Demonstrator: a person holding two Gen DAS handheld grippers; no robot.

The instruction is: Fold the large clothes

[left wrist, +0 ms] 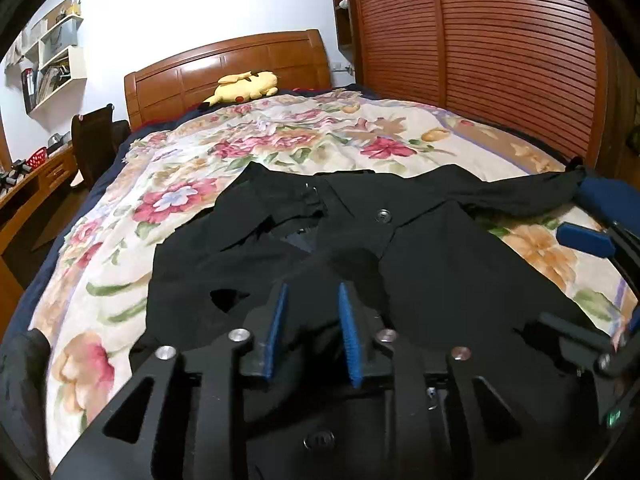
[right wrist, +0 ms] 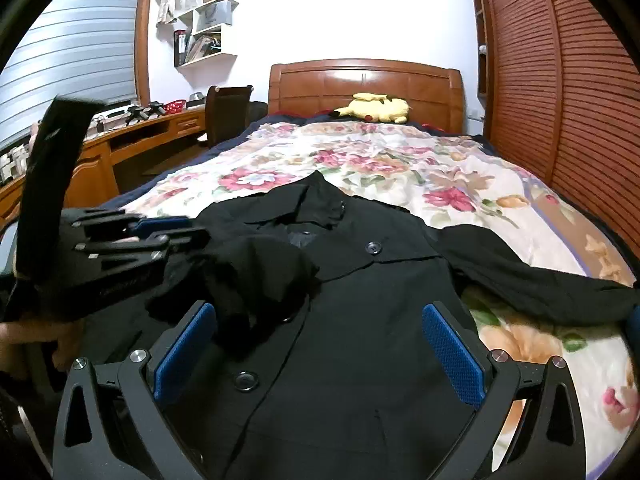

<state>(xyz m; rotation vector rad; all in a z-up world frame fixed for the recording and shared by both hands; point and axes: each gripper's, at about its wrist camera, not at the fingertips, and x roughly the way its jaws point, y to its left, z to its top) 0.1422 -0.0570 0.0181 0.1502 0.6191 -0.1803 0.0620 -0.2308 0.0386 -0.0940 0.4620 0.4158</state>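
Observation:
A black buttoned coat [right wrist: 360, 288] lies front up on the flowered bedspread [right wrist: 400, 168], collar toward the headboard. It also shows in the left wrist view [left wrist: 420, 248]. One sleeve [right wrist: 540, 276] stretches out to the right. The other sleeve [right wrist: 260, 276] is bunched over the chest. My left gripper [left wrist: 312, 300] has its jaws partly apart, with black cloth between and under the blue pads; it appears in the right wrist view [right wrist: 180, 228] at the coat's left side. My right gripper [right wrist: 320, 320] is wide open above the coat's front, holding nothing; its blue fingers [left wrist: 584, 236] show at the right edge.
A yellow plush toy [right wrist: 376, 108] lies by the wooden headboard [right wrist: 364, 80]. A slatted wooden wardrobe [right wrist: 560, 80] runs along the right of the bed. A desk [right wrist: 132, 136] and chair [right wrist: 228, 112] stand on the left, with wall shelves [right wrist: 204, 28] above.

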